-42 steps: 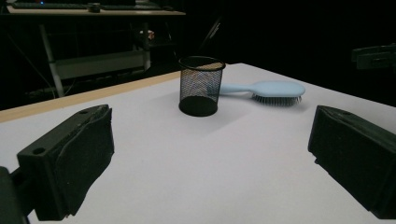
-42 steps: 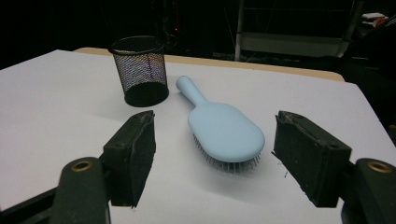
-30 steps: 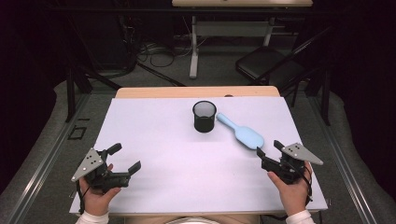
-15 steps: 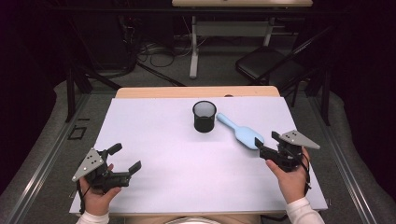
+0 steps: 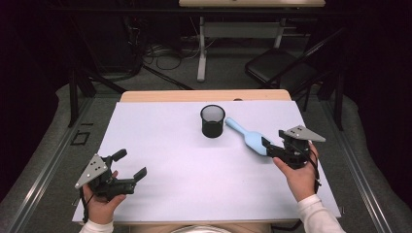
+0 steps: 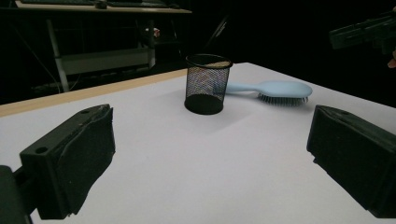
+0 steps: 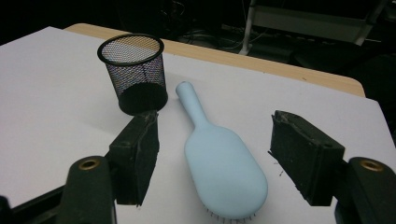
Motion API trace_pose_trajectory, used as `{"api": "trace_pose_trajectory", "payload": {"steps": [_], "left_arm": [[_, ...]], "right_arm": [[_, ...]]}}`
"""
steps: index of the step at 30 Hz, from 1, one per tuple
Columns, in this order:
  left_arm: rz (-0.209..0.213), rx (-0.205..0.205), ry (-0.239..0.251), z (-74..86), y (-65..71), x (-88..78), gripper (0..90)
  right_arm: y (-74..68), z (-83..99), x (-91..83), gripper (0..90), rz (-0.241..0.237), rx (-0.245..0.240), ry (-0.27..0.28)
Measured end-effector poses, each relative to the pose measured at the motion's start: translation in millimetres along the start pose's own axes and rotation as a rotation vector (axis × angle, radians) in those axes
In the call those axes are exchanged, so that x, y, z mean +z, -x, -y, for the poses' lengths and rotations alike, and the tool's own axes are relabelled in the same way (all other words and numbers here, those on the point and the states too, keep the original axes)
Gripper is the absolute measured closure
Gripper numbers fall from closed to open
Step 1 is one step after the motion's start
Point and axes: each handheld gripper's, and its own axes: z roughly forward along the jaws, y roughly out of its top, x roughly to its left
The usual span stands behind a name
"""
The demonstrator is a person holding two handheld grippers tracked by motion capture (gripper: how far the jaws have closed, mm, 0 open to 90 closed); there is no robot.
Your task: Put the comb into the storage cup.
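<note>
A light blue hairbrush (image 5: 247, 136) lies bristles down on the white table cover (image 5: 170, 145), its handle pointing at a black mesh cup (image 5: 213, 120) that stands upright just left of it. My right gripper (image 5: 268, 148) hovers at the brush's wide end, open. In the right gripper view the brush head (image 7: 224, 168) lies between and below the jaws of the right gripper (image 7: 219, 151), with the cup (image 7: 135, 72) beyond. My left gripper (image 5: 130, 163) rests open at the near left with nothing in it. From the left gripper (image 6: 212, 154), the cup (image 6: 208, 84) and brush (image 6: 275, 89) are far ahead.
The table's bare wooden far edge (image 5: 204, 95) runs behind the cup. On the floor beyond stand a dark chair (image 5: 282, 68) and a desk frame (image 5: 201, 48) with cables. White cover stretches between the two grippers.
My right gripper has moved away from the near edge and left, up to the brush's wide end. The left gripper, cup and brush have stayed put.
</note>
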Motion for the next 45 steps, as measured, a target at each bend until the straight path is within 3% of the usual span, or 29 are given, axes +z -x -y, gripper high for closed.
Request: {"api": "trace_pose_trajectory", "payload": {"steps": [14,36,45], "left_arm": [[0.005,0.003,-0.011,1.1,0.6,2.4,1.1],[0.003,0.011,-0.021,2.1,0.5,3.0,2.5],[-0.001,0.015,-0.022,2.2,1.5,3.2,3.0]], "right_arm": [[10.0,-5.6,13.8,34.8,-0.010,0.052,-0.037],[19.1,-26.1,37.5,44.5,0.007,0.029,-0.057],[16.9,-36.4,51.8,55.6,-0.018,0.049,-0.084]]}}
